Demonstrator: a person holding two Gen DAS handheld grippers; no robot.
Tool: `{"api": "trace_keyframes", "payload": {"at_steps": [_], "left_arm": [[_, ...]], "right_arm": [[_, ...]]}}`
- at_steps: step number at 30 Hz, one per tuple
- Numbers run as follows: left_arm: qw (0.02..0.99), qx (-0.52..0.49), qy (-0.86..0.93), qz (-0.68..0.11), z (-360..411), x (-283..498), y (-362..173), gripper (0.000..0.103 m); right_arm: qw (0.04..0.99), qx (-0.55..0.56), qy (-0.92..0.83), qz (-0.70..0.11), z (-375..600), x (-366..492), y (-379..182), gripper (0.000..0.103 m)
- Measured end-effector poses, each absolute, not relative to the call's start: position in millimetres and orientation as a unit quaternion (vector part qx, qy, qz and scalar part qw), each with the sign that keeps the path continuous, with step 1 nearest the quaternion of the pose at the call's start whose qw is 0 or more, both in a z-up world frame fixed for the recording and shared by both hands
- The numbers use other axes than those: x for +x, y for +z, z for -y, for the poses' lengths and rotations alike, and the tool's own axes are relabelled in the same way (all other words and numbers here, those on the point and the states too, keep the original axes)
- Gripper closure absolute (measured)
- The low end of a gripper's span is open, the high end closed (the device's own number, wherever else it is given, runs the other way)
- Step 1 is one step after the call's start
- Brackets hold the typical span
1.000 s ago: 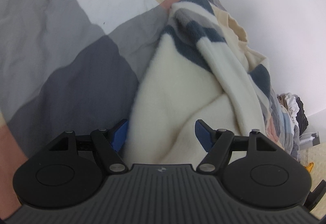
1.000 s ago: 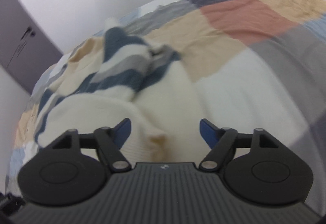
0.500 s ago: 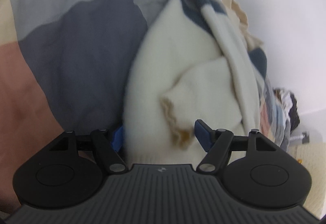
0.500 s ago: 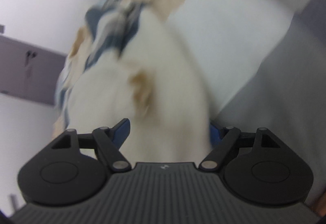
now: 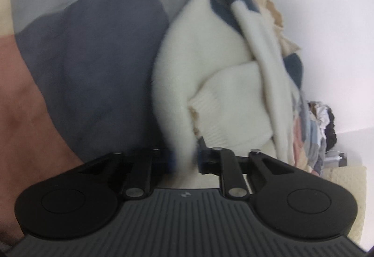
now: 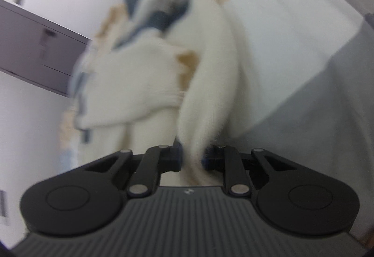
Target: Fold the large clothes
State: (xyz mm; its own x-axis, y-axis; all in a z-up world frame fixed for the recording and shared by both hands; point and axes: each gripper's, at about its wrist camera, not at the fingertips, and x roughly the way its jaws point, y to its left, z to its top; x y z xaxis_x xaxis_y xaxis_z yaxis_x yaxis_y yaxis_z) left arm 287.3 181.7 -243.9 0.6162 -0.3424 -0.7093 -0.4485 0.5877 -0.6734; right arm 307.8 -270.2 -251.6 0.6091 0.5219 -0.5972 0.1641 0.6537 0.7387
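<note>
A cream fleece sweater with navy and grey stripes at its far end lies bunched on a patchwork bedspread. Its ribbed cuff shows in the left wrist view. My left gripper is closing, its jaws pinching a cream fold at the sweater's near edge. In the right wrist view, blurred, the same sweater rises from the bed. My right gripper is closing too, with a fluffy cream edge pressed between its pads.
The bedspread has grey, white, tan and pink patches. A white wall runs along the bed's far side, with a heap of other clothes by it. A grey cabinet stands on the left in the right wrist view.
Both grippers went from wide open to closed on the sweater's near edge. Each came down closer to the fabric, and the right view tilted.
</note>
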Motion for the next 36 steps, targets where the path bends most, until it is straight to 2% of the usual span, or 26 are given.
{"api": "trace_keyframes", "payload": {"at_steps": [7,9,10,16,24,36], "left_arm": [[0.797,-0.497,-0.013,-0.343,-207.6,264.8,-205.4,0.092],[0.808,-0.496,-0.029,-0.316,-212.7,258.0,-186.2,0.094],[0.814,-0.496,-0.037,-0.301,-215.5,254.1,-176.0,0.095],[0.827,-0.501,-0.065,-0.248,-226.4,231.1,-135.0,0.096],[0.828,-0.504,-0.097,-0.226,-230.1,189.9,-99.3,0.096],[0.873,-0.438,-0.161,-0.141,-213.1,75.9,-9.7,0.096]], "right_arm": [[0.762,0.517,0.233,-0.314,293.1,287.0,-219.7,0.088],[0.745,0.554,0.259,-0.268,304.0,281.7,-209.5,0.095],[0.738,0.567,0.273,-0.243,308.7,279.1,-202.5,0.094],[0.762,0.528,0.302,-0.223,321.8,263.0,-165.5,0.094],[0.764,0.508,0.346,-0.195,331.1,229.6,-130.0,0.095],[0.772,0.467,0.411,-0.13,359.5,156.4,-65.1,0.094]]}}
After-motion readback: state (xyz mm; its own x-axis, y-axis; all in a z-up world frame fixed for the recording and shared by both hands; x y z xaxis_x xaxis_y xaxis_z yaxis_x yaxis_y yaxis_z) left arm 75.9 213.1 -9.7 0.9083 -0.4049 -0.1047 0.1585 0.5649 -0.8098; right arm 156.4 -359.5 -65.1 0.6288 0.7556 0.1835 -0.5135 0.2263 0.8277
